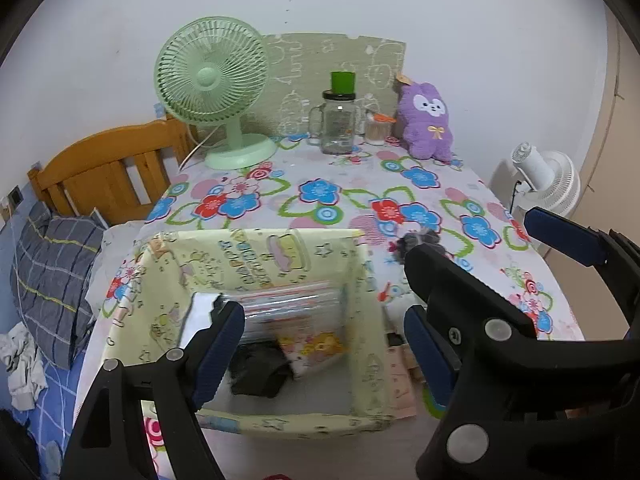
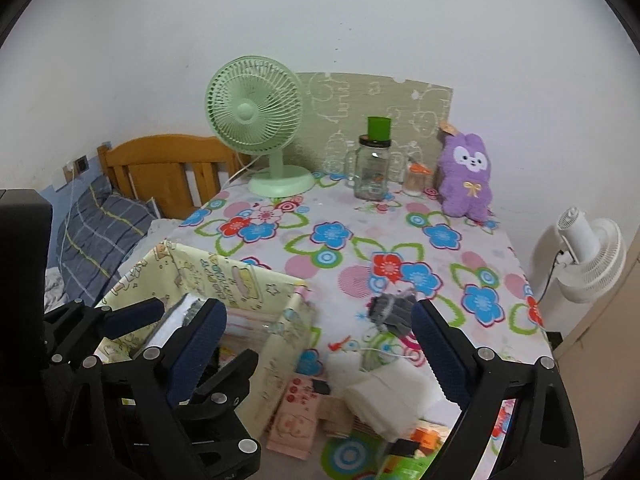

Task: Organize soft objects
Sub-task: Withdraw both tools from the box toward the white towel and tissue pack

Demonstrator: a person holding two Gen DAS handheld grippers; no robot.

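Note:
A yellow fabric box (image 1: 256, 248) stands open at the near left of the flowered table (image 1: 320, 216). Inside lie a clear plastic packet (image 1: 292, 308), a black soft item (image 1: 260, 372) and a pink-yellow pouch (image 1: 312, 352). My left gripper (image 1: 322, 350) hovers over the box, open, with nothing between its fingers. My right gripper (image 2: 318, 340) is open and empty just right of the box (image 2: 224, 276). A grey knitted item (image 2: 390, 312) lies on the table beyond it, and folded white cloth (image 2: 380, 396) below it. A purple plush (image 2: 466, 176) sits at the back right.
A green desk fan (image 1: 212, 80), a glass jar with a green cap (image 1: 338, 124) and a small bottle (image 1: 378, 128) line the back edge. Small cartons (image 2: 296, 408) lie near the front. A bed with a checked pillow (image 1: 52, 264) is on the left, a white floor fan (image 1: 548, 176) on the right.

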